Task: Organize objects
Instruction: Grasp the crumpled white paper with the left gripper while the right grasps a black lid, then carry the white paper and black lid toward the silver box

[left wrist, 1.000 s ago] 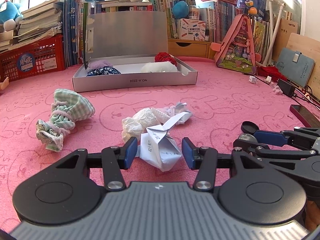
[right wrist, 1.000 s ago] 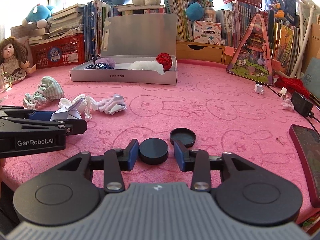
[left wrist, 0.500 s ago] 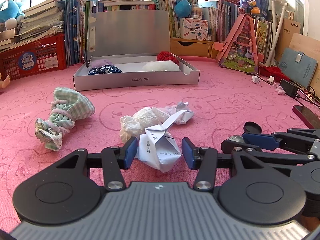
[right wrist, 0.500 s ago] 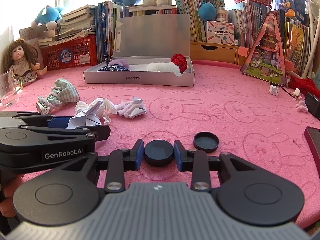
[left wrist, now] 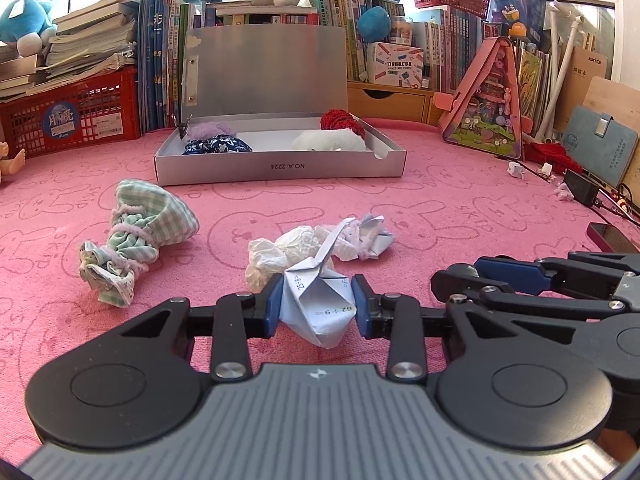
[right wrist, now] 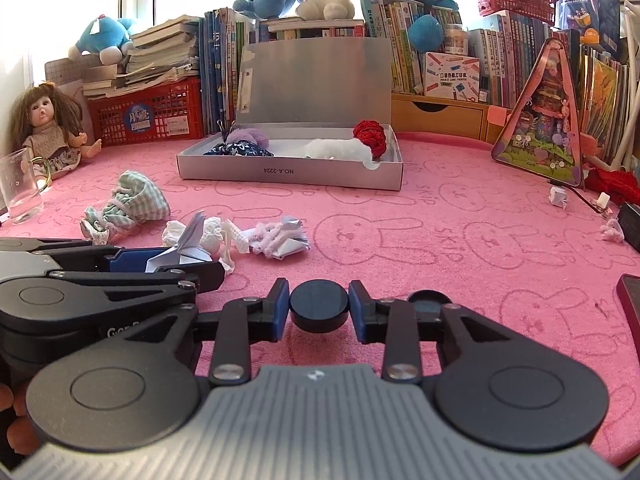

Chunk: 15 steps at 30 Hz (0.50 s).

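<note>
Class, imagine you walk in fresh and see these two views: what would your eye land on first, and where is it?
First, the two loads up front: the left gripper clamps a folded paper with sums on it, and the right gripper pinches a black round cap. Behind them on the pink cloth, an open silver box holds soft bundles.

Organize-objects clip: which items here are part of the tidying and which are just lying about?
Part of the job:
left tool shut on the folded paper
right tool shut on the black cap
open grey box
checked cloth pouch
crumpled tissue

Lying about:
doll
glass
red basket
books
phone
</note>
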Tool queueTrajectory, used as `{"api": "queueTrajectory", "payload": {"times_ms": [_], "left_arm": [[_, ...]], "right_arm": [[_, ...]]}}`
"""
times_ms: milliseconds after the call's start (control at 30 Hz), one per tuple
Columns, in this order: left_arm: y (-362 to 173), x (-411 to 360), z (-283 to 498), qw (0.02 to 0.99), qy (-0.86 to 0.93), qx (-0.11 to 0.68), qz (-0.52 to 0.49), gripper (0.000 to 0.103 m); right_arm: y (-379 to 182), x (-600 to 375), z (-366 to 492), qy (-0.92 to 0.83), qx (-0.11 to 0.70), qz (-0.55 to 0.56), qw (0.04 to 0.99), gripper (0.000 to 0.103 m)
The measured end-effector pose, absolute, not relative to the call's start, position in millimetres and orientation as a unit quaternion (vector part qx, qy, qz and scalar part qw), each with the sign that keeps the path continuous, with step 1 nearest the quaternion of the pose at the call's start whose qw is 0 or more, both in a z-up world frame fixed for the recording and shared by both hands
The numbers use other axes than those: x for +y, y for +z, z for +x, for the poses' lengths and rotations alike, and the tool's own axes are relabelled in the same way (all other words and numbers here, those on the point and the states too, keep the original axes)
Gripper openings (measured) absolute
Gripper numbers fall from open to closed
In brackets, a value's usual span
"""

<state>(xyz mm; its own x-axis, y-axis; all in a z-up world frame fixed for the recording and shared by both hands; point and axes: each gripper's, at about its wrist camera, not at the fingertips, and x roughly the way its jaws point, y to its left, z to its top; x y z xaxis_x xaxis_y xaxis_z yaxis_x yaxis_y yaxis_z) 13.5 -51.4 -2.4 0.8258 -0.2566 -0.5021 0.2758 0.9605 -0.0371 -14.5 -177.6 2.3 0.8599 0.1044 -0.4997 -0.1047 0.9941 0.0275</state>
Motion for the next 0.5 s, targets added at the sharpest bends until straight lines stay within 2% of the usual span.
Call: {"api": "queueTrajectory", "payload": {"times_ms": [500], "left_arm": [[5.2, -43.9, 17.4, 0.959, -0.118, 0.259, 0.007, 0.04]], "right_arm": [[7.3, -171.8, -7.7, 0.06, 0.256, 0.007, 0.965, 0.038]]}}
